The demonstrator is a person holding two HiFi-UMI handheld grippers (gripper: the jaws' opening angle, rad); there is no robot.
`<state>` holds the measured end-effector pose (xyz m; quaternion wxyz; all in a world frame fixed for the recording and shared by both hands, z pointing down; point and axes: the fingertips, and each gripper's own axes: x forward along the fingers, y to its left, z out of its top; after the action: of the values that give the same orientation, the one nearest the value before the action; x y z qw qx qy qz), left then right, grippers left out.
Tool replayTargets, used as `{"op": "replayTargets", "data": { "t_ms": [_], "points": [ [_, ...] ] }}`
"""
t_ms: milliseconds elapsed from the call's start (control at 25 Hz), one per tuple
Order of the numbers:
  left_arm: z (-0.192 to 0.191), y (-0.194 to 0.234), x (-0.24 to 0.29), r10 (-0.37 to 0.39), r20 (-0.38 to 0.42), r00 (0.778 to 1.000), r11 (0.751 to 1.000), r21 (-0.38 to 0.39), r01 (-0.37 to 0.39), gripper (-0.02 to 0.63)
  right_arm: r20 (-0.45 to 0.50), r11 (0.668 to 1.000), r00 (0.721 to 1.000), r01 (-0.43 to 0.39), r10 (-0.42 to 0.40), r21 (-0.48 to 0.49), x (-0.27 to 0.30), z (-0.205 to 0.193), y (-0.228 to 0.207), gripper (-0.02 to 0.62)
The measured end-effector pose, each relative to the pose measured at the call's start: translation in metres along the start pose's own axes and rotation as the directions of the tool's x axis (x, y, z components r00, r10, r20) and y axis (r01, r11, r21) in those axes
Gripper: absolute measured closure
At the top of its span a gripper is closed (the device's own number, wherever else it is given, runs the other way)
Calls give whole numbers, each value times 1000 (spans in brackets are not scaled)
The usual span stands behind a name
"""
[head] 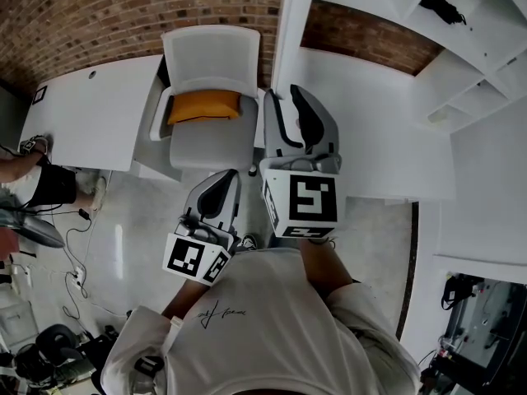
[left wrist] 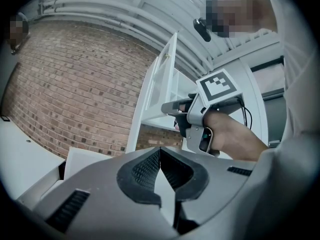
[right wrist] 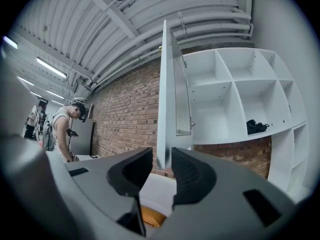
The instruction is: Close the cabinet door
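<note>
The white cabinet door (right wrist: 168,94) stands open and edge-on to me, with a ribbed panel in it; in the head view it is the narrow white strip (head: 293,23). The open shelves (right wrist: 235,99) lie to its right. My right gripper (right wrist: 161,156) is open, raised to the door's lower corner, which shows in the gap between the jaws; I cannot tell if it touches. In the head view the right gripper (head: 290,93) sits at the door's edge. The left gripper (left wrist: 160,151) is shut and holds nothing, lower and to the left (head: 224,178).
A white chair with an orange cushion (head: 204,105) stands just below the door, beside a white desk (head: 90,113). A brick wall (right wrist: 125,119) runs behind. A black item (right wrist: 257,126) lies on a shelf. A person (right wrist: 62,129) stands far left.
</note>
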<state>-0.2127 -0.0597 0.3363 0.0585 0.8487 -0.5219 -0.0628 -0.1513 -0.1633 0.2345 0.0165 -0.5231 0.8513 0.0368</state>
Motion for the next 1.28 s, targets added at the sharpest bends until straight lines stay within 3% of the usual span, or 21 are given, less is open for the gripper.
{"op": "replayTargets", "data": {
  "t_ms": [480, 1280],
  "points": [
    [2, 1, -1, 14, 11, 1000, 1000, -3, -14, 589, -3, 994, 994, 105, -105, -36, 5, 2, -1, 511],
    [-6, -26, 17, -28, -5, 1000, 1000, -14, 28, 589, 6, 996, 996, 90, -90, 3, -16, -2, -43, 525]
  ]
}}
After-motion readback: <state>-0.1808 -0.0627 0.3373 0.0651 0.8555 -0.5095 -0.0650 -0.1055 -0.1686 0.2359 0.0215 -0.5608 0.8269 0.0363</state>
